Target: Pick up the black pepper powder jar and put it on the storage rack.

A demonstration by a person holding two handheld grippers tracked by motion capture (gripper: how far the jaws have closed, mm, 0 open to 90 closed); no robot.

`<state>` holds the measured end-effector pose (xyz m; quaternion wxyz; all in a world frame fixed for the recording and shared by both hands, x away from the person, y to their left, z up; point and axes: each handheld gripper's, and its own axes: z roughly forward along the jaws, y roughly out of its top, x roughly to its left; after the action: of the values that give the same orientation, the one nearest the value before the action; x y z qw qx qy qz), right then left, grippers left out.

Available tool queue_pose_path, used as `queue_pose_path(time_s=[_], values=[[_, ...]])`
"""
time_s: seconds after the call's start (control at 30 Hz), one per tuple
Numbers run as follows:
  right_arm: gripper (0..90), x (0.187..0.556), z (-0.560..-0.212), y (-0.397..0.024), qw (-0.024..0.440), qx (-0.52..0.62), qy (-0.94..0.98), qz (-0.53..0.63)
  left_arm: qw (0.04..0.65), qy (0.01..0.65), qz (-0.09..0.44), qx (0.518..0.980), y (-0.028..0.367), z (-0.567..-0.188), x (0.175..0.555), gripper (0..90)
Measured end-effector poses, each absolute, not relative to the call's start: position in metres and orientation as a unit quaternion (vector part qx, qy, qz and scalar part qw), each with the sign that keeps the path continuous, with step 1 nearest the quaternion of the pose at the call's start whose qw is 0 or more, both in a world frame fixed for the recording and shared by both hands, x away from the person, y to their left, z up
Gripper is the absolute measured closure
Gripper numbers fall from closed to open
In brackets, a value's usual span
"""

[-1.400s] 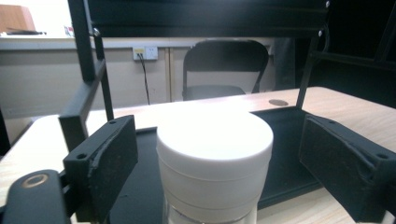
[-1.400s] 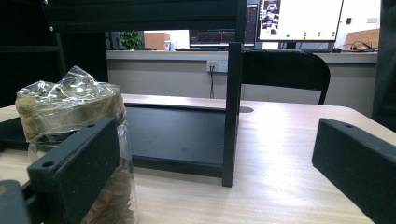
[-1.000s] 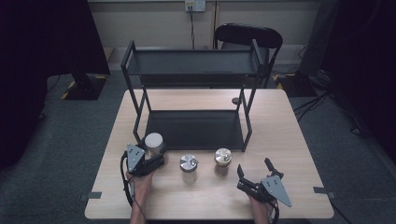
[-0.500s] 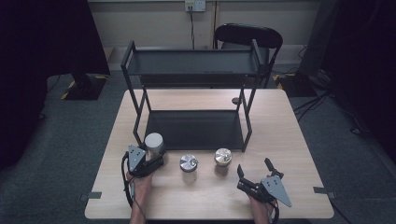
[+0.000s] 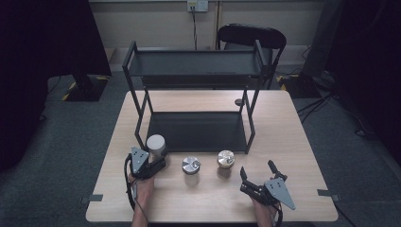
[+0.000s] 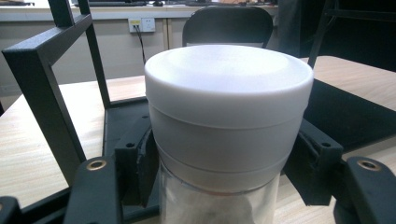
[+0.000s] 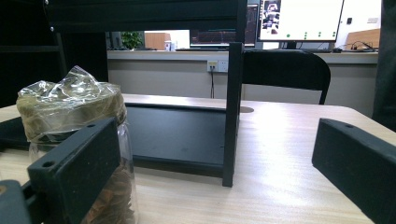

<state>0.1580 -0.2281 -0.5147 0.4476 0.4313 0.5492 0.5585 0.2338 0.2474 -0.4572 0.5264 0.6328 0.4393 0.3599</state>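
Note:
A clear jar with a white lid [image 5: 155, 143] stands at the front left of the table, just ahead of the black rack's lower shelf [image 5: 196, 131]. My left gripper [image 5: 158, 160] is shut on it; in the left gripper view the jar [image 6: 229, 107] sits between the jaws, which have just been closing and press its sides below the lid. A jar with a silvery lid [image 5: 191, 165] stands in the middle. Right of it is a film-covered jar [image 5: 225, 159]. My right gripper [image 5: 257, 168] rests open near the front right, holding nothing, with that jar [image 7: 70, 102] beside its left jaw.
The two-tier black rack [image 5: 194, 71] fills the table's back half, and one of its posts [image 7: 232, 112] rises ahead of the right gripper. A black chair [image 5: 250, 35] stands behind the table. Bare wood [image 5: 293, 142] lies right of the rack.
The left gripper's jaws have drawn in against the white-lidded jar. Both hands and all three jars have stayed where they were.

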Motion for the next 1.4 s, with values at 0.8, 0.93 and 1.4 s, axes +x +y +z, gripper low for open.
queue_pose_path(time_s=[0.8, 0.93, 1.4], values=[[0.1, 0.158, -0.515, -0.227, 0.449, 0.432, 0.548, 0.558, 0.528, 0.419, 0.376, 0.636, 0.242, -0.446, 0.23, 35.0], [0.1, 0.158, -0.515, -0.227, 0.45, 0.433, 0.547, 0.557, 0.529, 0.419, 0.375, 0.636, 0.241, -0.443, 0.23, 35.0], [0.3, 0.157, -0.515, -0.225, 0.452, 0.435, 0.546, 0.555, 0.532, 0.416, 0.374, 0.635, 0.241, -0.437, 0.234, 35.0]])
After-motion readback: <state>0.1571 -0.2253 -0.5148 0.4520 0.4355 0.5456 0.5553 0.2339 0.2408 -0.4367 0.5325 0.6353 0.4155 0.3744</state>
